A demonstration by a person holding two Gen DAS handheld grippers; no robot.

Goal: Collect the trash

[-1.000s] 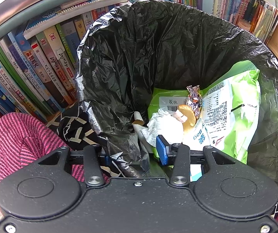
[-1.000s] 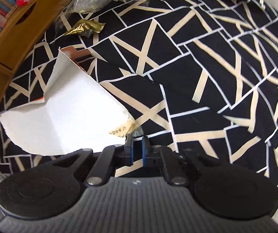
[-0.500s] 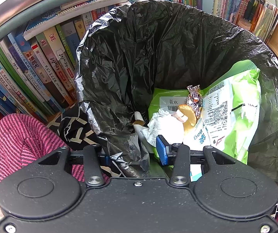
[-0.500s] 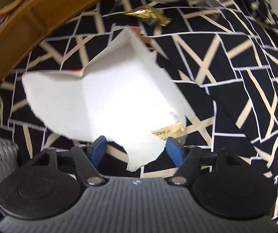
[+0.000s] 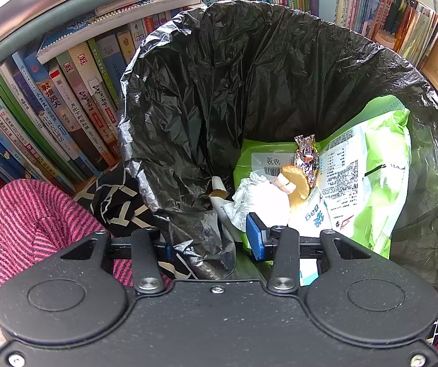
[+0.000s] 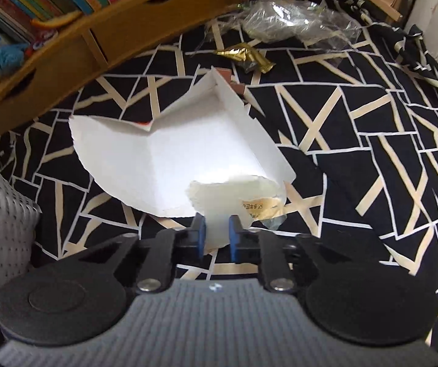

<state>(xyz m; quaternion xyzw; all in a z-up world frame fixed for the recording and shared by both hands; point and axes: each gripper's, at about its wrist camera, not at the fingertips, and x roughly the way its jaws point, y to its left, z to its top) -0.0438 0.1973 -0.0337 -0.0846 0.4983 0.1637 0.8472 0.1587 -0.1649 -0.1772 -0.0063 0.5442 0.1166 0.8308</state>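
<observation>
- Left wrist view: left claw (image 5: 209, 241) is clamped on the near rim of the black trash bag (image 5: 249, 76). A green snack bag (image 5: 372, 177), foil wrapper (image 5: 306, 159) and crumpled tissue (image 5: 255, 198) sit inside.
- Right wrist view: right claw (image 6: 216, 234) is closing, with the torn white cardboard (image 6: 170, 153) between its pads, over the black patterned cloth (image 6: 356, 153). A gold wrapper (image 6: 246, 56) and clear plastic bag (image 6: 295, 21) lie farther away.

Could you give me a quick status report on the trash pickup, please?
Left gripper clamped on trash bag rim, holding it open. Right gripper jaws closing on torn white carton. Gold wrapper and clear plastic bag remain on cloth. Nothing blocking.
</observation>
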